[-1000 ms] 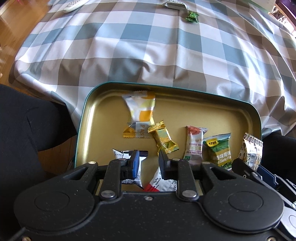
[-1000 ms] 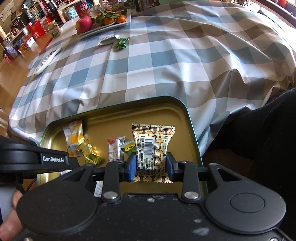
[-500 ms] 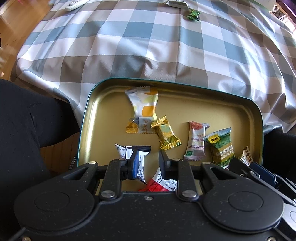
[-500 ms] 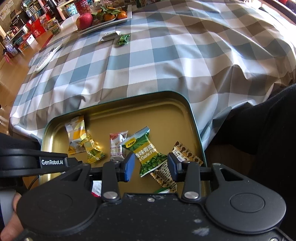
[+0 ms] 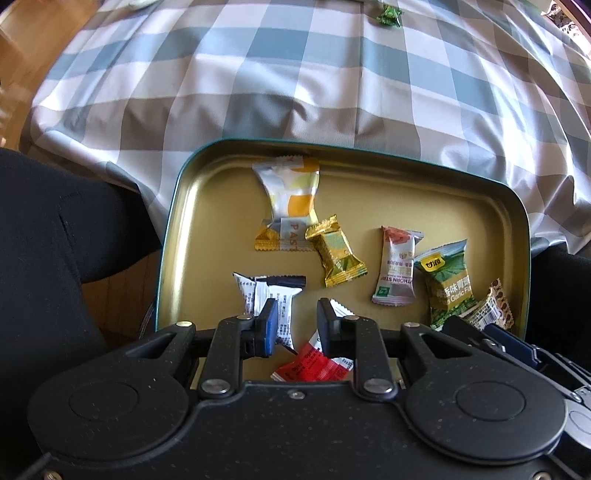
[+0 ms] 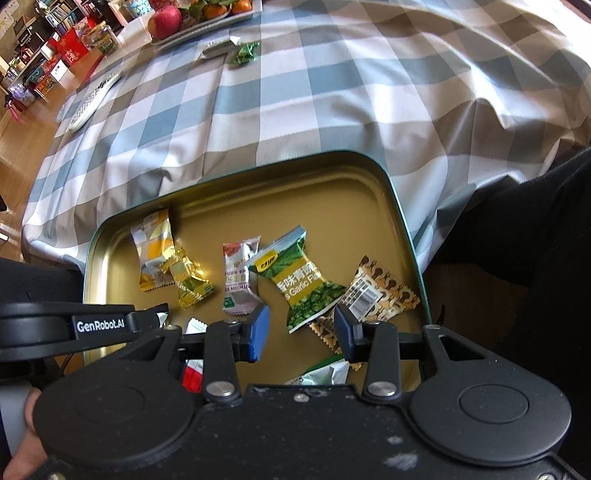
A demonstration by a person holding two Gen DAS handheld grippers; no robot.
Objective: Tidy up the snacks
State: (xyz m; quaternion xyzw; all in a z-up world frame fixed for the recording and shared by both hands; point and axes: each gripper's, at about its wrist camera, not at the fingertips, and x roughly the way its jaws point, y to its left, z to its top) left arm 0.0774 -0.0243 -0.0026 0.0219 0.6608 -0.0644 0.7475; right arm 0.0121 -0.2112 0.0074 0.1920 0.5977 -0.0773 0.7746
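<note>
A home living or dining room. A blue, grey and white checked cloth covers the desk, with a remote control near its far left edge and a tray of fruit at the far side. Beyond lie a wooden floor and crowded shelves.

The tin is gold inside with a green rim. The tablecloth is checked blue, grey and white. One snack packet is green, another brown-patterned, another red.
</note>
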